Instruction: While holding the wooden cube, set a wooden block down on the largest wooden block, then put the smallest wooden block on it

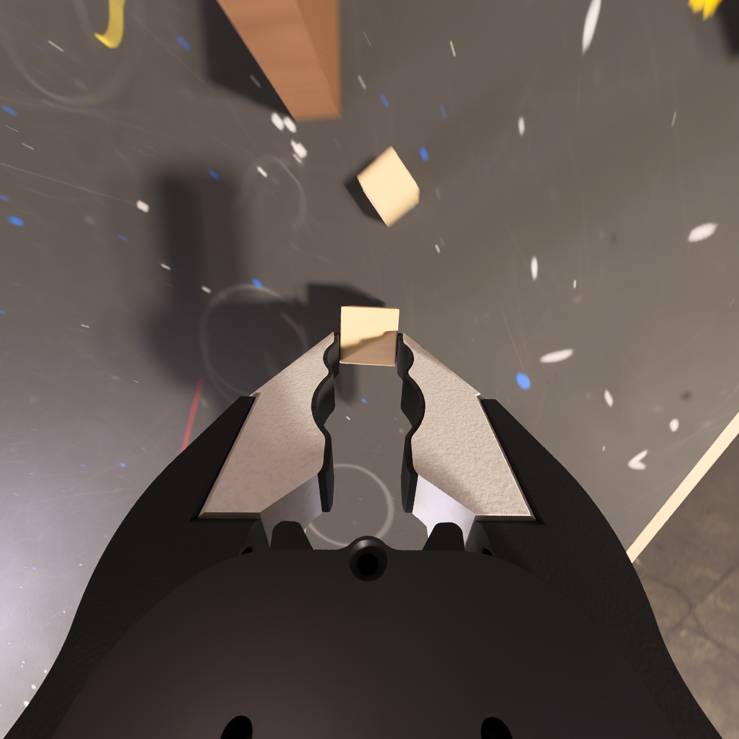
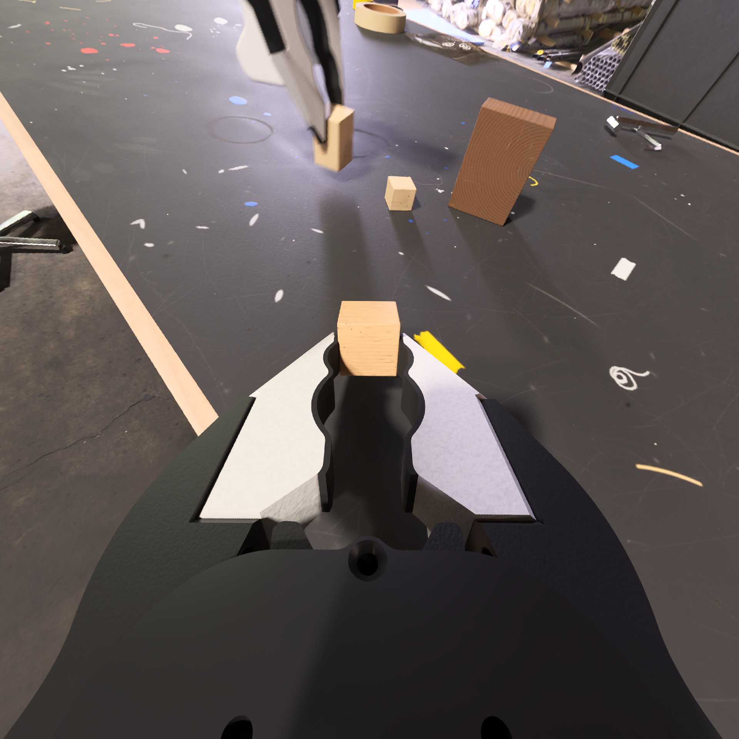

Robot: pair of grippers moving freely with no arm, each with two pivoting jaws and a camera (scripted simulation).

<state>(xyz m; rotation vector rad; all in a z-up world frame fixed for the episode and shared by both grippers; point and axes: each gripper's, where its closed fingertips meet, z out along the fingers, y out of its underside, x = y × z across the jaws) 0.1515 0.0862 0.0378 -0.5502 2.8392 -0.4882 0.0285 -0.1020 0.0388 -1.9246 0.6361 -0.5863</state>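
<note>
My left gripper (image 1: 368, 340) is shut on a pale oblong wooden block (image 1: 369, 336) and holds it above the table. The right wrist view shows that gripper (image 2: 320, 132) coming down from the top with the block (image 2: 334, 138) in it, clear of the surface. My right gripper (image 2: 368, 340) is shut on a light wooden cube (image 2: 368, 338), low over the table. The smallest pale block (image 1: 388, 186) (image 2: 400, 193) lies on the table. The largest block, dark brown (image 1: 304, 52) (image 2: 500, 160), stands to its right in the right wrist view.
The dark, paint-speckled table (image 2: 520, 320) has a pale wooden edge (image 2: 104, 260) at the left with floor beyond. A roll of tape (image 2: 380, 18) sits at the far back. A metal tool (image 2: 640, 130) lies at the far right. Yellow tape (image 2: 438, 352) lies by my right fingers.
</note>
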